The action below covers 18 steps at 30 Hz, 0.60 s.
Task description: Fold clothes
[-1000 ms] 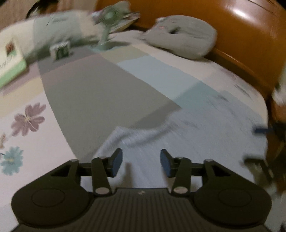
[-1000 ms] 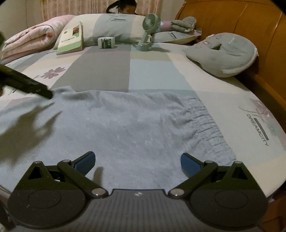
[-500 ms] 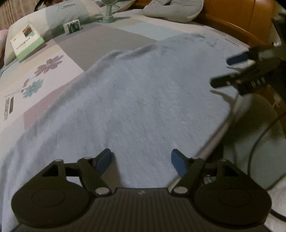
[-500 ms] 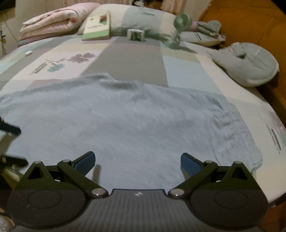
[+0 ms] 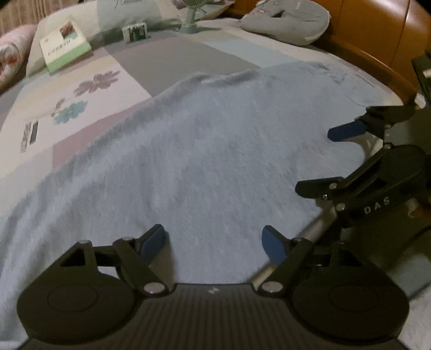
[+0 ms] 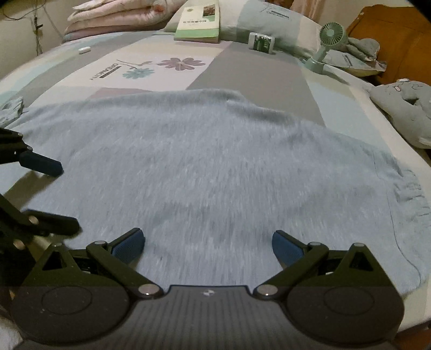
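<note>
I hold both claws spread and empty over the near hem of the shirt (image 6: 215, 167): left gripper (image 5: 214, 241), right gripper (image 6: 208, 246) beside it.

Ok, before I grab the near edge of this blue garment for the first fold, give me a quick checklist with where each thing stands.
1. Blue garment spread flat on the bed: ok, only slight ripples at its far edge.
2. Left tongs open and empty: ok.
3. Right tongs open and empty: ok.
4. Both tongs at the near edge, side by side and apart: ok.
5. Nothing lying on the garment: ok; book, fan and grey cushion sit beyond it.
6. Near hem reachable by the pads: cannot tell, the tongs' bodies hide it.
</note>
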Motion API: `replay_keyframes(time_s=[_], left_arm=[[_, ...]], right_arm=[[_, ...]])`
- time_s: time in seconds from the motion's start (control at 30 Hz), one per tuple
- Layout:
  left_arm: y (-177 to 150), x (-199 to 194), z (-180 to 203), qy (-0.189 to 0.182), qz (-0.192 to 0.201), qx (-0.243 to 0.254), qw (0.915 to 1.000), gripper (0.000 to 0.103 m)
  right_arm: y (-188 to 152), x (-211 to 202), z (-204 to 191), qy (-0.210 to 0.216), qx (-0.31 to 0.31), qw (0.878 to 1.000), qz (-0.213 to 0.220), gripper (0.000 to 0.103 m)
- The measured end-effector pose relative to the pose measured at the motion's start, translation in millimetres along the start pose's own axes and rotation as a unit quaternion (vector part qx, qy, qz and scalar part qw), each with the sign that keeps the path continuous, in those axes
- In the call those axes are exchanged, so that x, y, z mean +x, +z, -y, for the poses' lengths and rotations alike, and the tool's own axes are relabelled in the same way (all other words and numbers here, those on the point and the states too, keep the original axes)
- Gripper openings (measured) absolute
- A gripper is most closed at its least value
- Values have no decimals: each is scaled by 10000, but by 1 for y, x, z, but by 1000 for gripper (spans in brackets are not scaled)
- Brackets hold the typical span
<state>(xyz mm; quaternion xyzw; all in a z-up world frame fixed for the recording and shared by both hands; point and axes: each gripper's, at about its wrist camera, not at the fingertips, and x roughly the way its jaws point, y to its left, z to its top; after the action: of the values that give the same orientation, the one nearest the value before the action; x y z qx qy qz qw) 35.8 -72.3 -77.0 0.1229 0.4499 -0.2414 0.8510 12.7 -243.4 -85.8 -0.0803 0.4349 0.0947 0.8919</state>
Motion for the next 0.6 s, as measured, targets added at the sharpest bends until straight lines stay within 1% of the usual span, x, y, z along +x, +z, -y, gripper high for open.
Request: replay_keyframes(time_s=[0.13,0.17,0.3,0.37,0.5,0.53,0.6], left_arm=[[-2,-12,-13,42,-198,-55,9998,79],[-2,-16,-18,101,-211,-39,9997,79],[-3,-40,-51,634,-136,104,9978,79],[-4,-52,-74,996,-132,113,9949,79],[-11,-74,-129,1781,-215,-47,9838,80],[-15,-78,-143,1933,-270,-131,9807,80],[-23,-81,-167,2095,-423,-286,9765,80]], right_arm=[[5,-5,1,-64,145,9998,-76,103],[6,-7,1,-74,162,9998,-66,103],[11,-14,-5,-46,114,9999,25,103],[15,-19,-9,-28,78,9999,72,103],[24,-26,-15,101,99,9998,146,103],[27,-27,-16,131,130,9997,155,103],[34,-29,-20,176,194,9995,180,103]])
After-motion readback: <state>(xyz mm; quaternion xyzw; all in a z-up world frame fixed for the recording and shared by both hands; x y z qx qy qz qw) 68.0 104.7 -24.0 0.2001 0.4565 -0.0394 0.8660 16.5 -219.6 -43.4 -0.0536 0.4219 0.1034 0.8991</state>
